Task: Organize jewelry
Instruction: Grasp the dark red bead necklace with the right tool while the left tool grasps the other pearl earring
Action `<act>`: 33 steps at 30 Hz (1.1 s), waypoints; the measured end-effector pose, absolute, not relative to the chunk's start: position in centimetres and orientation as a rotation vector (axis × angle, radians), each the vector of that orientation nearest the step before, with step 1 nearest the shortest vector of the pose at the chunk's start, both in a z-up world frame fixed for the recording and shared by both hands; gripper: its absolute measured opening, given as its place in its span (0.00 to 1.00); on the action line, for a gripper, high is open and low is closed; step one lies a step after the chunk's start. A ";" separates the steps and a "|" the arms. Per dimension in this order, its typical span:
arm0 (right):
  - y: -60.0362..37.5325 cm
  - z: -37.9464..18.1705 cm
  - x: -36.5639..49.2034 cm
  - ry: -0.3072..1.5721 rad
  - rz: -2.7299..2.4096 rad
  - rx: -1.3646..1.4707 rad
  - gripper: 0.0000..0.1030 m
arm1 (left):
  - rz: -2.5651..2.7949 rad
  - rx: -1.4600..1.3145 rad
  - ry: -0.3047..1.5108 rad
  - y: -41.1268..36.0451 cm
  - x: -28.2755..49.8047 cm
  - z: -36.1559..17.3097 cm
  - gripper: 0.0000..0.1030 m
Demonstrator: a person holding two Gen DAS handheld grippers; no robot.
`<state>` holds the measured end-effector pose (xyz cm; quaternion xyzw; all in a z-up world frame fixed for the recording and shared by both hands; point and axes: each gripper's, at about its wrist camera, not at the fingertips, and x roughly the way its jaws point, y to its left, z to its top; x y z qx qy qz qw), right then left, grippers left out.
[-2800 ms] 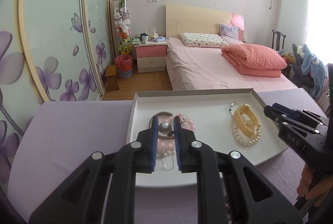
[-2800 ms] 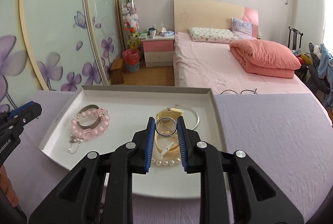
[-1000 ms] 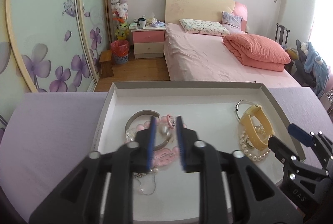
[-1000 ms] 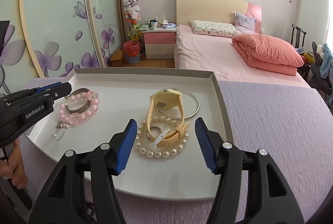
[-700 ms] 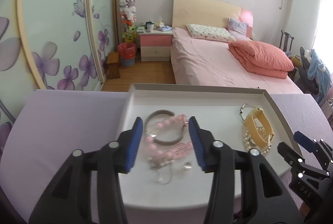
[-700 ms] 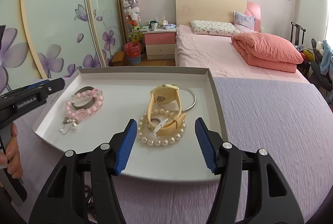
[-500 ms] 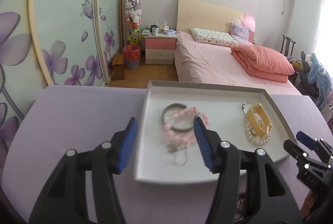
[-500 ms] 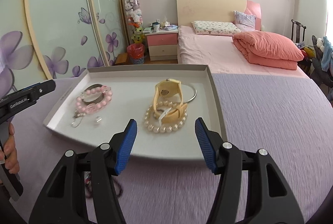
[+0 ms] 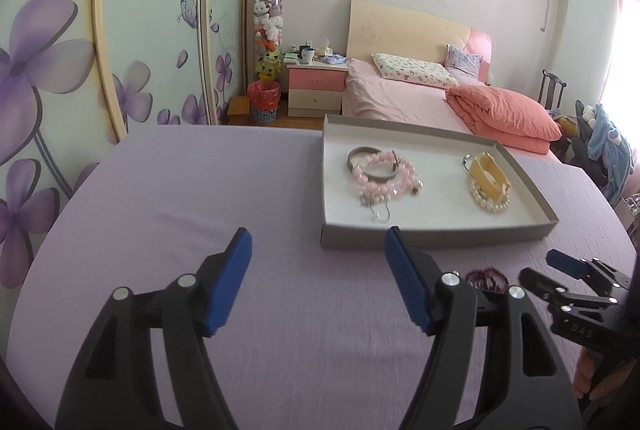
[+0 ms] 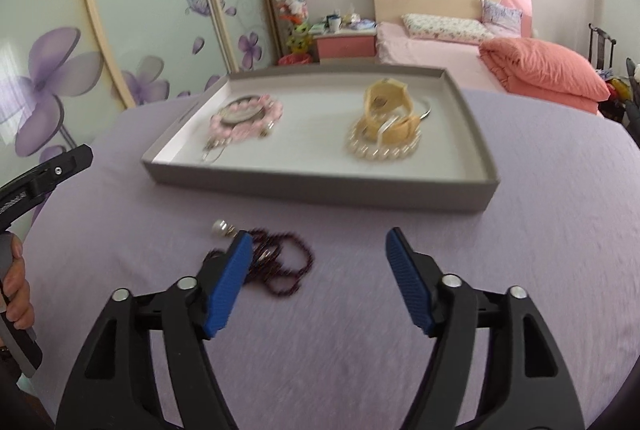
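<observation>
A grey tray (image 9: 436,239) (image 10: 320,190) with a white floor sits on the purple table. Inside it lie a pink bead bracelet (image 9: 386,176) (image 10: 246,118) with a silver bangle on the left, and a yellow watch (image 9: 490,174) (image 10: 390,108) on a pearl bracelet on the right. A dark red bead string (image 10: 284,266) (image 9: 486,276) and a pearl earring (image 10: 221,229) lie on the cloth in front of the tray. My left gripper (image 9: 318,278) and my right gripper (image 10: 318,278) are both open, empty and pulled back from the tray.
The purple cloth (image 9: 200,190) covers the table. Beyond it are a pink bed (image 9: 420,98), a nightstand (image 9: 316,86) and a wardrobe with flower doors (image 9: 80,50). The right gripper's tip shows in the left wrist view (image 9: 568,282).
Both grippers let go of their pieces in the tray, opened wide and drew back toward me. The tray now lies farther away, and the dark bead string has come into view.
</observation>
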<state>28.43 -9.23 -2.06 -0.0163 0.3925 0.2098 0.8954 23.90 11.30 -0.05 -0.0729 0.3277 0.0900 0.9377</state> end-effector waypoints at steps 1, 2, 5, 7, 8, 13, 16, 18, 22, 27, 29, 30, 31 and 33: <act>-8.8 -2.3 28.2 0.823 0.440 -0.046 0.73 | 0.182 -0.151 0.670 11.4 23.6 -0.1 0.68; -8.4 -2.6 28.0 0.830 0.444 -0.055 0.76 | 0.182 -0.153 0.670 11.6 23.1 -0.1 0.68; -7.1 -3.2 27.7 0.856 0.457 -0.087 0.84 | 0.183 -0.160 0.675 11.9 22.2 -0.4 0.69; -6.5 -3.5 27.7 0.870 0.458 -0.109 0.85 | 0.183 -0.165 0.679 12.2 21.7 -0.5 0.69; -6.2 -3.6 27.8 0.876 0.455 -0.120 0.86 | 0.183 -0.166 0.681 12.2 21.8 -0.5 0.69; -5.6 -4.2 28.3 0.910 0.440 -0.153 0.88 | 0.178 -0.163 0.685 12.2 21.4 -0.6 0.69; -5.3 -4.3 28.5 0.921 0.439 -0.162 0.87 | 0.171 -0.159 0.691 12.1 21.5 -0.8 0.69; -5.1 -4.3 28.5 0.917 0.439 -0.164 0.84 | 0.165 -0.156 0.695 11.9 21.6 -0.9 0.69; -5.0 -4.1 28.9 0.911 0.457 -0.152 0.75 | 0.155 -0.144 0.702 11.3 22.0 -1.2 0.69; -4.5 -3.9 28.9 0.893 0.440 -0.190 0.37 | 0.153 -0.136 0.710 11.1 22.4 -1.4 0.69; -4.5 -3.8 29.0 0.893 0.462 -0.194 0.25 | 0.152 -0.132 0.713 10.9 22.5 -1.5 0.69; -4.5 -3.7 28.9 0.893 0.466 -0.198 0.18 | 0.151 -0.129 0.716 10.8 22.6 -1.6 0.69; -4.6 -3.8 28.8 0.893 0.469 -0.195 0.15 | 0.150 -0.127 0.717 10.7 22.6 -1.7 0.69; -4.9 -3.8 28.7 0.893 0.470 -0.190 0.09 | 0.148 -0.119 0.723 10.4 22.8 -1.8 0.69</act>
